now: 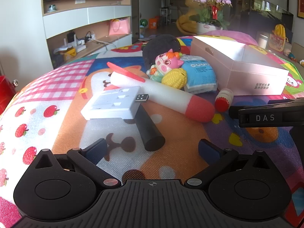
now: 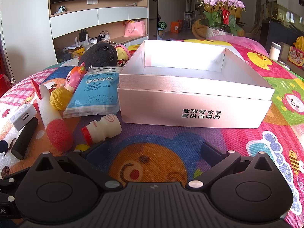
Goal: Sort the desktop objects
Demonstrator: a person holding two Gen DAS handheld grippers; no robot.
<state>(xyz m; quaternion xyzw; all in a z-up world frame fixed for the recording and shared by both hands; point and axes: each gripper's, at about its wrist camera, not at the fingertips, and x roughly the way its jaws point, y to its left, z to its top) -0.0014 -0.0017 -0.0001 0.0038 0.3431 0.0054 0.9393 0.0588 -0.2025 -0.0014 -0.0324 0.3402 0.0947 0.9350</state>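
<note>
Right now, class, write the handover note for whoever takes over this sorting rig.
Left tool: open, empty, over the mat before the black cylinder.
Right tool: open, empty, facing the pink box.
Things: white adapter, foam rocket, small bottle, yellow ball, blue packet and toys lie left of the box.
Done: nothing; the box is empty.
Left: everything.

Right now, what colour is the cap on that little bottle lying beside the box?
Red, on a cream-white little bottle; clearest in the right wrist view.

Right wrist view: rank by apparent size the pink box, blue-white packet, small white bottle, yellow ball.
1. Open pink cardboard box
2. Blue-and-white plastic packet
3. Small white red-capped bottle, though it lies nearer the camera
4. Yellow ridged ball
</note>
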